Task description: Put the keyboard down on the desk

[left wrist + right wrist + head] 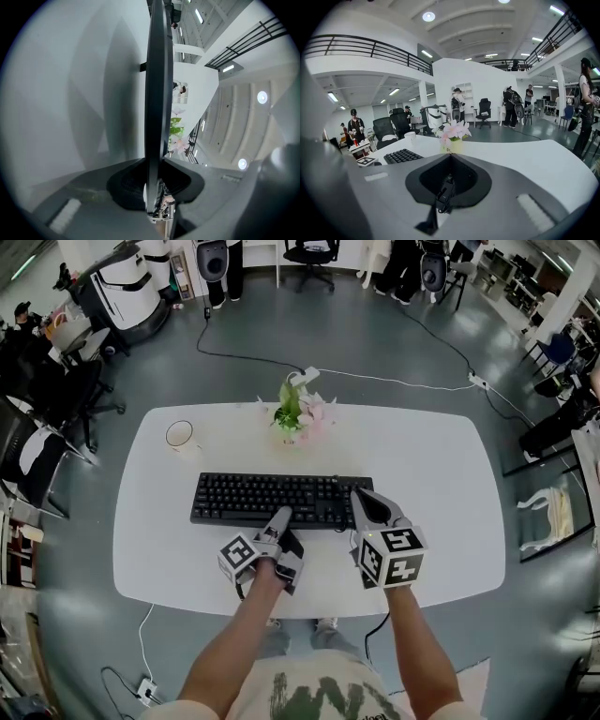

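Observation:
The black keyboard [262, 498] lies level across the middle of the white desk [422, 465]. I cannot tell whether it rests on the top or hangs just above it. My left gripper [279, 518] is rolled on its side and shut on the keyboard's front edge. In the left gripper view the keyboard [157, 93] runs edge-on between the jaws of the left gripper [156, 164]. My right gripper [361, 502] sits at the keyboard's right front corner, jaws together. From the right gripper [450, 157] the keys [401, 156] show off to the left. A small dark piece sits in its seam.
A white cup [180, 435] stands at the desk's back left and a small pot of pink flowers [298, 413] at the back middle. Office chairs, floor cables and standing people surround the desk. The person's legs are at the desk's front edge.

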The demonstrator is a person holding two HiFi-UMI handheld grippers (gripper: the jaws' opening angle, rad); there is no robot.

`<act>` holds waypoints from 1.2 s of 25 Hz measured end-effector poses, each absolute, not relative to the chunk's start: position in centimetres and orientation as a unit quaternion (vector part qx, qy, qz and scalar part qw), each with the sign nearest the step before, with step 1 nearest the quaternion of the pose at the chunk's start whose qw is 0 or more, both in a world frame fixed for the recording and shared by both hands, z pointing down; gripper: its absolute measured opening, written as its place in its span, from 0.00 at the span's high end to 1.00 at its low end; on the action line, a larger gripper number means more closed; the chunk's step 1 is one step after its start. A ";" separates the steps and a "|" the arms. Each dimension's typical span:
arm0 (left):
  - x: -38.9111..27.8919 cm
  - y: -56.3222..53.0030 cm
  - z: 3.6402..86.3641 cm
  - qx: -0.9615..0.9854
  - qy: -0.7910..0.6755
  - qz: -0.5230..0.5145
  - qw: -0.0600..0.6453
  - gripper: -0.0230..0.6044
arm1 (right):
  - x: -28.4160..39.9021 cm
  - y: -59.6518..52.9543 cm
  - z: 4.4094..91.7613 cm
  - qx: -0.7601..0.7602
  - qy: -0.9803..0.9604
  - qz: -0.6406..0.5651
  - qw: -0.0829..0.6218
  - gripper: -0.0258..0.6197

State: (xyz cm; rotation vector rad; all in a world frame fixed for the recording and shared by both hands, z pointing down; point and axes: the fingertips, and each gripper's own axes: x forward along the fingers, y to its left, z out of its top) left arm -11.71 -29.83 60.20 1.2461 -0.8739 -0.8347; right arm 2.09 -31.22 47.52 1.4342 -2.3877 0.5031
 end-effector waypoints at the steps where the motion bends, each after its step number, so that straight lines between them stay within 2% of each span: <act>1: -11.7 -29.9 60.3 0.547 -0.384 -0.365 0.648 0.82 | 2.0 -31.2 47.7 0.500 -0.833 0.177 0.155 0.96; 8: -11.2 -30.1 60.9 0.538 -0.388 -0.347 0.663 0.81 | 1.8 -31.4 48.4 0.500 -0.830 0.178 0.170 0.96; 21: -11.1 -30.2 62.0 0.507 -0.413 -0.323 0.685 0.72 | 1.5 -31.4 48.7 0.497 -0.831 0.185 0.168 0.96; 30: -10.9 -30.7 61.4 0.477 -0.437 -0.289 0.705 0.49 | 1.6 -31.0 48.5 0.500 -0.830 0.188 0.164 0.96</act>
